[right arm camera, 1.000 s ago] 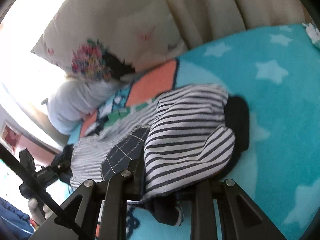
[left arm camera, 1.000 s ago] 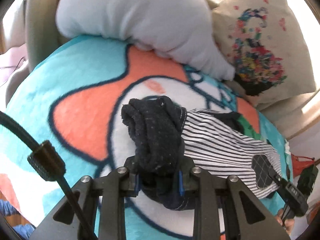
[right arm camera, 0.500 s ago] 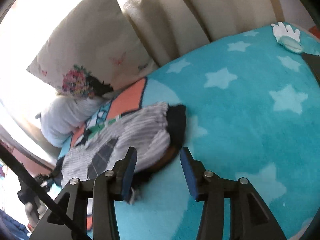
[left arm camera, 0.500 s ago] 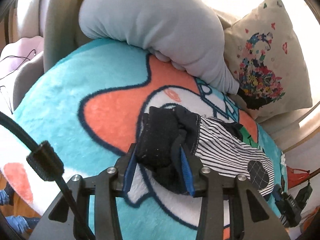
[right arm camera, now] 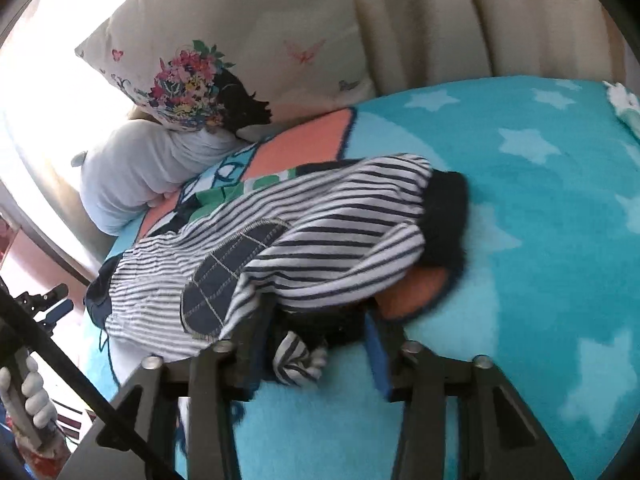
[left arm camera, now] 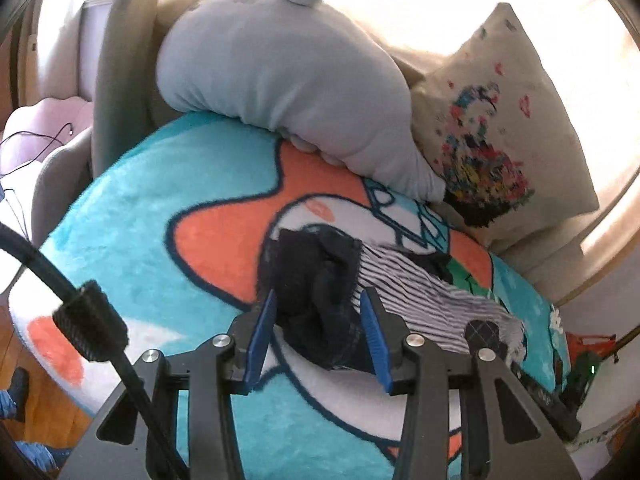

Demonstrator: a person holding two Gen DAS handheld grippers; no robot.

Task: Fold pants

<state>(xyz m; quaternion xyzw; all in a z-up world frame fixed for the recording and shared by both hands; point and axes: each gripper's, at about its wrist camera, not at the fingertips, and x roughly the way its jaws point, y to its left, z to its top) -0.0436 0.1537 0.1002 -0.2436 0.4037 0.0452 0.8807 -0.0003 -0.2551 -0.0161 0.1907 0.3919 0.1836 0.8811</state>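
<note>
Small striped pants (right arm camera: pixel 304 232) with dark navy cuffs and a quilted navy knee patch (right arm camera: pixel 224 276) lie on a teal cartoon blanket (right arm camera: pixel 540 240). In the left wrist view the pants (left arm camera: pixel 420 292) stretch away to the right. Their dark cuff end (left arm camera: pixel 316 280) lies bunched between the fingers of my left gripper (left arm camera: pixel 318 332), which is open around it. My right gripper (right arm camera: pixel 316 340) is open at the other end, with striped and dark cloth lying between its jaws.
A grey plush pillow (left arm camera: pixel 288 80) and a floral cushion (left arm camera: pixel 492 128) lie at the back of the blanket. A cream padded headboard (right arm camera: pixel 420 20) stands behind. The blanket's edge (left arm camera: pixel 52 340) drops to a wooden floor at the left.
Both grippers have opened and let go of the pants ends. The left pulled back a little from the dark cuff; the right has come close to the pants again after backing away.
</note>
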